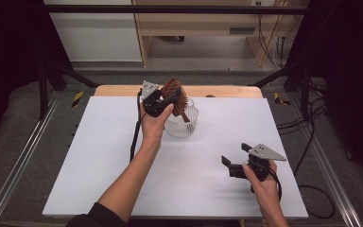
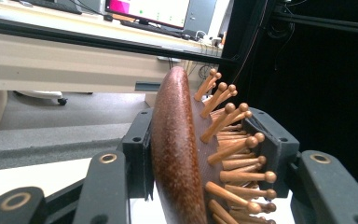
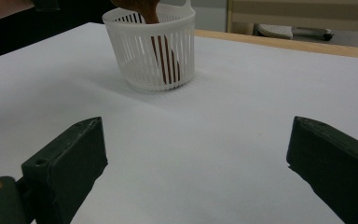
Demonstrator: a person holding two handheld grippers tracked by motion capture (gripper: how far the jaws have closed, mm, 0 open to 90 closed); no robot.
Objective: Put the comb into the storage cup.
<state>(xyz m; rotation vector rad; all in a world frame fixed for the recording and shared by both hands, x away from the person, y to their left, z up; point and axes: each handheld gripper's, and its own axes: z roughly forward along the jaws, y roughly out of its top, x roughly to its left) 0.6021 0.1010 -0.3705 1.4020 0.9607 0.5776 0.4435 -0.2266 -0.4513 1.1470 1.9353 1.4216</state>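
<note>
We are holding the brown wooden paddle hairbrush with peg bristles point(image 2: 177, 154) by its head in the left hand-held gripper point(image 1: 163, 100), jaws clamping back and bristles, its handle standing inside the white slotted plastic basket point(image 1: 182, 124) at twelve o'clock on the white tabletop point(image 1: 99, 156). The right hand-held gripper point(image 1: 234, 158) is waiting wide open and empty at four o'clock. Judging the placing step nearly done, we are next needing to let the brush go gently so the basket is not tipping.

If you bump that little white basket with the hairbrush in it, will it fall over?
Probably it would tip or slide. The white basket looks like thin slotted plastic, so likely light. The wooden hairbrush stands handle-down in it and rises well above the rim, making it top-heavy. For now the left tongs grip the brush head.
</note>
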